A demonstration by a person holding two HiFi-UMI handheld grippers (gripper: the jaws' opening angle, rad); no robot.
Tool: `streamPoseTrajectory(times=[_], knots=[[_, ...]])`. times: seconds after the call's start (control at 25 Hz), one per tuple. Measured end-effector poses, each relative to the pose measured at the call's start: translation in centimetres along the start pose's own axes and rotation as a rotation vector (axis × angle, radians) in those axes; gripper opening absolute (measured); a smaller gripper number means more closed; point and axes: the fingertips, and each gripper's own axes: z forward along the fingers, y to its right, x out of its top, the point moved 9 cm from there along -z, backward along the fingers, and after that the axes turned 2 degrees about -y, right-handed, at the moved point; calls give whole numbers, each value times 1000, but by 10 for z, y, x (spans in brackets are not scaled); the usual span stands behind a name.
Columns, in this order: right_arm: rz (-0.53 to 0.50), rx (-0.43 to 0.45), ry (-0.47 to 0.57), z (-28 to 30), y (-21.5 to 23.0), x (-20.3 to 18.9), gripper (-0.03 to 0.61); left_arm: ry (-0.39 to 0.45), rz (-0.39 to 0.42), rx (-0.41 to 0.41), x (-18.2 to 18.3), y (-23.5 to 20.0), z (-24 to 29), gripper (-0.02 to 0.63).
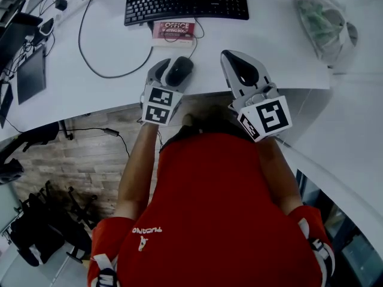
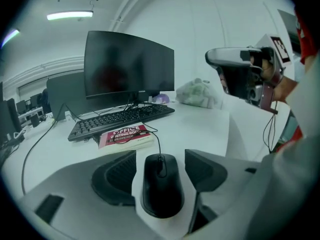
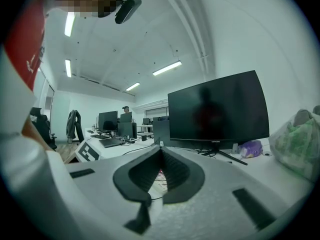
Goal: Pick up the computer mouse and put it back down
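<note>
The black corded computer mouse (image 1: 178, 72) (image 2: 161, 184) lies on the white desk (image 1: 108, 94) near its front edge. My left gripper (image 1: 173, 66) (image 2: 160, 157) is open and straddles it, one pad on each side. A thin strip of desk shows between each pad and the mouse, so they are not pressing on it. My right gripper (image 1: 231, 56) (image 3: 161, 148) hovers to the right of the mouse, above the desk edge. It is shut with nothing between its pads.
A red-covered book (image 1: 173, 31) (image 2: 125, 135) lies just beyond the mouse, with a black keyboard (image 1: 187, 5) (image 2: 120, 120) and a dark monitor (image 2: 127, 66) (image 3: 220, 109) behind it. A clear plastic bag (image 1: 320, 23) sits far right. Cables and a tablet (image 1: 31, 73) are at the left.
</note>
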Motion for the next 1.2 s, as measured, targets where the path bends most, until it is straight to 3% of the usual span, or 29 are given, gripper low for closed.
streamPoseTrajectory(times=[0.52, 1.0, 1.2], knots=[[16, -7, -14, 0, 17, -6, 5, -157, 30, -20, -16, 2, 33, 287], [21, -15, -1, -10, 17, -7, 5, -137, 41, -15, -16, 3, 30, 284], [17, -16, 13, -13, 17, -5, 5, -85, 37, 5, -5, 5, 18, 284]])
